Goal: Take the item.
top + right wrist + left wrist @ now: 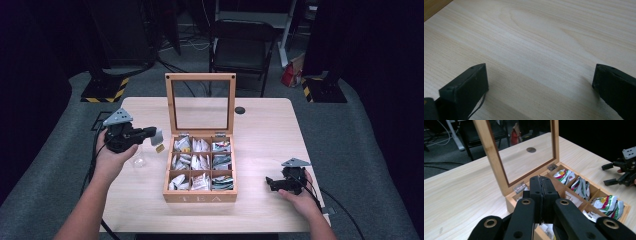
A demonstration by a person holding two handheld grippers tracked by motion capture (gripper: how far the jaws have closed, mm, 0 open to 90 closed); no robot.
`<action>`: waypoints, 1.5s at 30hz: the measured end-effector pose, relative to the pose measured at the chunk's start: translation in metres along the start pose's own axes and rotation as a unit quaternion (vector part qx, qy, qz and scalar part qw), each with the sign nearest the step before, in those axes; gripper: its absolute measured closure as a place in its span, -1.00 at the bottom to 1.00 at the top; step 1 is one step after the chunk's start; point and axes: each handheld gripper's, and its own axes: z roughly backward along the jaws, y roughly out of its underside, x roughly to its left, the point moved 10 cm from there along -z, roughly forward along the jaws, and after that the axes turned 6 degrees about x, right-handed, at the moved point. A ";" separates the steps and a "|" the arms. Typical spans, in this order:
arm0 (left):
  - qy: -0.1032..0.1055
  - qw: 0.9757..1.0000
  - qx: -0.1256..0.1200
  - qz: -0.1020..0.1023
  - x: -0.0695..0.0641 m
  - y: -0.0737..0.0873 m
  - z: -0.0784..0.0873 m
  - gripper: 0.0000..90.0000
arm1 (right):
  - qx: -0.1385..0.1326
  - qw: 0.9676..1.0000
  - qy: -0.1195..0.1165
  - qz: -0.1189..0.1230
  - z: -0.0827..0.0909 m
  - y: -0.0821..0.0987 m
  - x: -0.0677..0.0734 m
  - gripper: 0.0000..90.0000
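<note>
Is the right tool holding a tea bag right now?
No, the right tool has its jaws spread wide over the bare table, with nothing between them.

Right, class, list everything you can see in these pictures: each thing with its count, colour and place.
tea box: one, light wood, glass lid standing open, middle of table
boxed tea bags: many, white, green and red wrappers, across nine compartments
held tea bag: one, grey with a yellow tag, left of the box
glass: one, clear, on the table under the left hand
table: one, pale wood
round cap: one, black, table's far side
chair: one, black, behind table
left gripper: black, fingers shut on the held tea bag
right gripper: black, fingers open, right of box
</note>
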 end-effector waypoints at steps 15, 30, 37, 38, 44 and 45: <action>-0.029 0.999 -0.003 0.015 0.025 0.005 0.015 0.99 | 0.000 1.000 0.000 0.000 0.000 0.000 0.000 -1.00; -0.054 0.998 -0.001 0.038 0.051 0.015 0.027 0.99 | 0.000 1.000 0.000 0.000 0.000 0.000 0.000 -1.00; -0.066 0.997 -0.001 0.047 0.059 0.021 0.029 0.99 | 0.000 1.000 0.000 0.000 0.000 0.000 0.000 -1.00; -0.066 0.997 -0.001 0.047 0.059 0.021 0.029 0.99 | 0.000 1.000 0.000 0.000 0.000 0.000 0.000 -1.00; -0.071 0.996 0.002 0.049 0.063 0.024 0.029 0.99 | 0.000 1.000 0.000 0.000 0.000 0.000 0.000 -1.00; -0.074 0.996 0.001 0.050 0.064 0.025 0.029 0.99 | 0.000 1.000 0.000 0.000 0.000 0.000 0.000 -1.00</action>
